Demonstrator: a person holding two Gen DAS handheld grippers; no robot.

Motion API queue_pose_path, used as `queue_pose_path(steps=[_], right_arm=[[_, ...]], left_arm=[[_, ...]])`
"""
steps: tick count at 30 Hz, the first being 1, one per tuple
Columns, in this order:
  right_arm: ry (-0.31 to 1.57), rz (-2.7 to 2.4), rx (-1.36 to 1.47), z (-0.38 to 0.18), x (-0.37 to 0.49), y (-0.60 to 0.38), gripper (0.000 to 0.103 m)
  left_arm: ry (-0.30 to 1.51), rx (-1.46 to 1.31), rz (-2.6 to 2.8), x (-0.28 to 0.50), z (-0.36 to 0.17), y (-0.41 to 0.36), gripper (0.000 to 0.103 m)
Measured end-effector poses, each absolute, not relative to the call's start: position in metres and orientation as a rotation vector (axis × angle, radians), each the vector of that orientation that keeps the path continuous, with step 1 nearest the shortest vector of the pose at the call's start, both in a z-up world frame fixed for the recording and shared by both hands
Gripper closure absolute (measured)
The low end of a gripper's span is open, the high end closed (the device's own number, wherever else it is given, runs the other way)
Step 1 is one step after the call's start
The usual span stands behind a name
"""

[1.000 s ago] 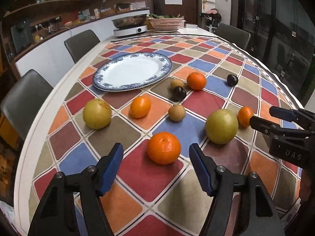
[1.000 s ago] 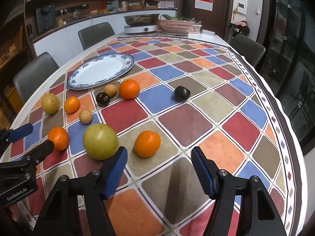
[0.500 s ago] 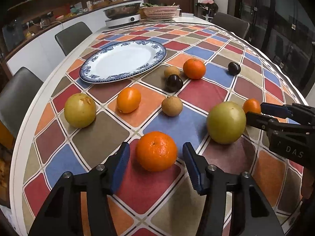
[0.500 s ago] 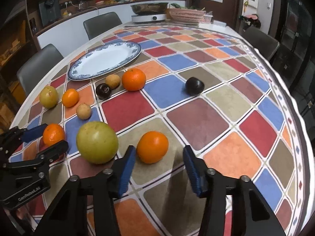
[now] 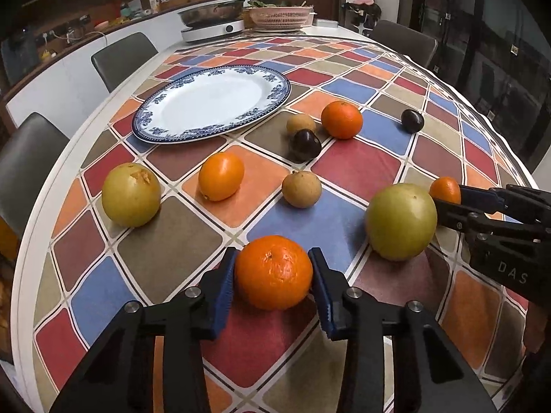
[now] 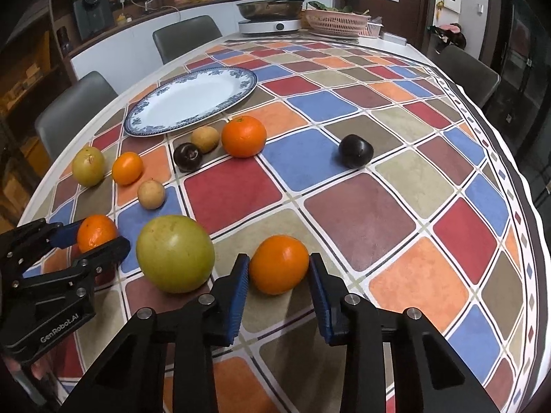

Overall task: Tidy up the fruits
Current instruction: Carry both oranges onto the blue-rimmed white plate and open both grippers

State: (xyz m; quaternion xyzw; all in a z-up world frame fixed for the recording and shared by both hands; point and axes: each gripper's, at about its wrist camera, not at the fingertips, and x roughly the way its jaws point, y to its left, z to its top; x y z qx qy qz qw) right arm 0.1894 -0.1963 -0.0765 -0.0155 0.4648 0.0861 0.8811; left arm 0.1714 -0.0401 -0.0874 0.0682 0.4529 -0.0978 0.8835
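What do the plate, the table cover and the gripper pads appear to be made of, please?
The plate looks like glazed ceramic: glossy white with a printed blue floral rim. The table cover seems to be soft vinyl or coated cloth, since its coloured squares look matte and slightly mottled; I cannot say which. The left gripper has pads that look like blue rubber or plastic, ribbed on the inner face.

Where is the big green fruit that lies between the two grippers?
In the right wrist view the big green fruit lies at lower left on the tablecloth, between two oranges.
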Motion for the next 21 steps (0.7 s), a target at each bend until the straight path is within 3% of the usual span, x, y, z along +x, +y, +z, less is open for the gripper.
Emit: queue_pose_path(steps=[21], right_arm=[[0.866,0.269,-0.047,-0.015,0.198,-0.159,0.068]], left_arm=[[0.816,0.156,-0.222,0.185,-0.019,-0.005,0.063]])
